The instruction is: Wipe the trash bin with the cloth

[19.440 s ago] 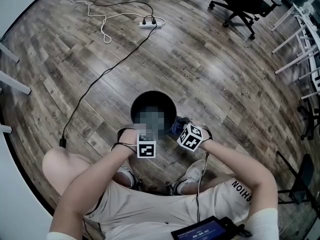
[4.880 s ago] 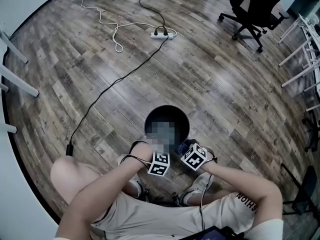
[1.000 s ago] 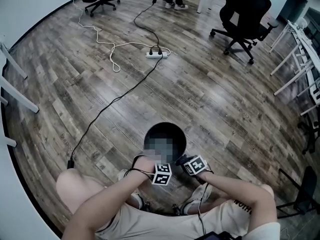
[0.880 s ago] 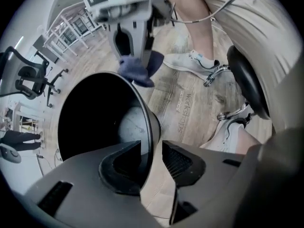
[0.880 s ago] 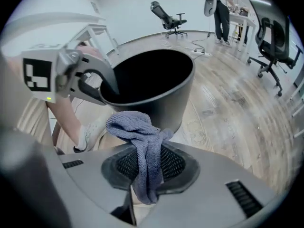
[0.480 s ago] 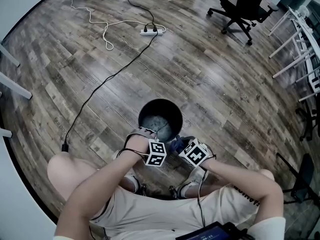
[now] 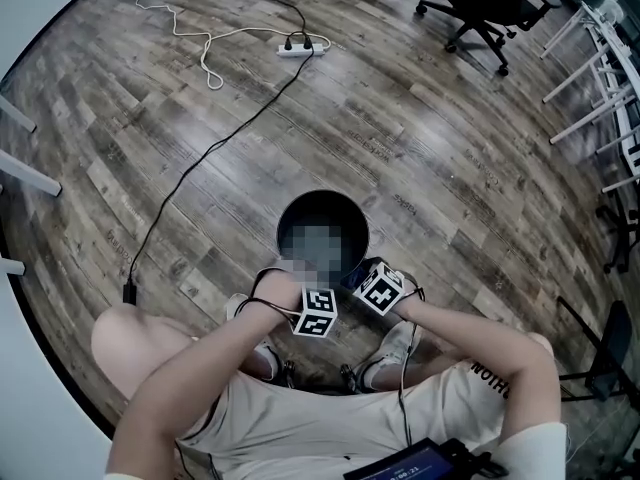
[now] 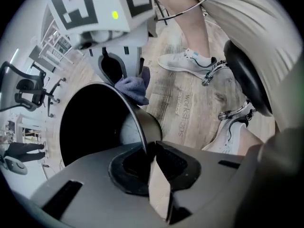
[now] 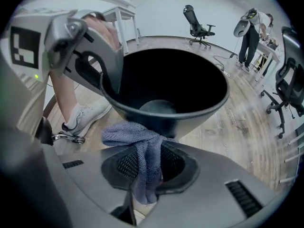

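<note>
The black trash bin (image 7: 322, 230) stands on the wood floor in front of the person's feet. My left gripper (image 7: 298, 268) points down at its near rim. In the left gripper view the thin rim (image 8: 142, 137) runs between the jaws of the left gripper (image 8: 149, 151), which have just been closing and now pinch it. My right gripper (image 7: 353, 274) is shut on the blue-grey cloth (image 9: 142, 151). The cloth (image 8: 133, 87) lies bunched against the outside of the bin wall (image 9: 166, 113) just under the rim. The left gripper (image 9: 90, 56) shows at the rim's left.
A black cable (image 7: 200, 158) crosses the floor to a white power strip (image 7: 300, 46). An office chair (image 7: 490, 8) and white table legs (image 7: 600, 98) stand at the far right. The person's shoes (image 7: 385, 353) sit close behind the bin. Someone (image 9: 249, 32) stands across the room.
The right gripper with the cloth has shifted up closer against the bin's near side. The left hand has stayed at the rim.
</note>
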Motion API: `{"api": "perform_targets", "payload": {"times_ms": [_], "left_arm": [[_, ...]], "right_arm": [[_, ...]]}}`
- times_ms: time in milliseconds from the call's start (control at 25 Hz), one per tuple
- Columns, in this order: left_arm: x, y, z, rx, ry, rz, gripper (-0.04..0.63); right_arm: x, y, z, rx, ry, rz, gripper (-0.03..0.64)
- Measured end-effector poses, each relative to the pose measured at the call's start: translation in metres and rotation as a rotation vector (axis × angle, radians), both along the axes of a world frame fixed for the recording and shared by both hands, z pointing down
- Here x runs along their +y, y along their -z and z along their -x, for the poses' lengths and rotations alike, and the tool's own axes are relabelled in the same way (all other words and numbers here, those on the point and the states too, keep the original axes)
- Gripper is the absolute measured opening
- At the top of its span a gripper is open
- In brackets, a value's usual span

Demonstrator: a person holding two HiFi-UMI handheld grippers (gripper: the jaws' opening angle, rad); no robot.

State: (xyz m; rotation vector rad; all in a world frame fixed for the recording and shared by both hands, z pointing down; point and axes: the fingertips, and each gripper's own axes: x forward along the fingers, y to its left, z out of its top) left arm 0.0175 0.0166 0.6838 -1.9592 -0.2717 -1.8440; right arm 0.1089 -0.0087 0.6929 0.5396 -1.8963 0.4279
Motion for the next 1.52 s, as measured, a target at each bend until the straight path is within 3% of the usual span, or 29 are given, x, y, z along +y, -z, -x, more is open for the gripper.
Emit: {"api": "perform_targets", "payload": {"times_ms": [200,480,680,960,1120,1240,1360,1440,1520], "left_arm": [[0.0,0.001,-0.003,0.019,0.022,-0.007,0.052],[-0.002,0.001,-0.008,0.042,0.036,-0.031,0.055],[-0.007,0.001,-0.014,0.061,0.057,-0.044,0.057],[-0.009,0.006,-0.016,0.094,0.103,0.021,0.071],[-0.014,0.008,-0.001,0.035,0.122,0.047,0.16],[-0.01,0.006,0.013,-0.019,0.069,0.078,0.187],[-0.014,-0.004,0.027,-0.074,-0.003,0.01,0.187],[-0.022,-0.006,0.029,-0.073,-0.015,-0.052,0.182],[-0.027,-0.004,0.026,-0.058,-0.012,-0.085,0.097]], "right_arm": [[-0.006,-0.054,-0.005,-0.005,-0.036,-0.033,0.067],[-0.008,-0.141,-0.006,0.037,-0.139,-0.001,0.067],[-0.015,-0.166,-0.01,0.021,-0.174,-0.008,0.067],[-0.002,-0.126,-0.032,0.048,-0.196,0.14,0.067],[0.001,-0.084,-0.034,0.014,-0.187,0.163,0.067],[0.004,-0.039,-0.04,0.02,-0.171,0.14,0.067],[0.018,0.002,-0.034,-0.017,-0.137,0.123,0.067],[0.026,0.026,-0.025,-0.053,-0.118,0.107,0.067],[0.028,0.047,-0.015,-0.088,-0.116,0.09,0.067]]}}
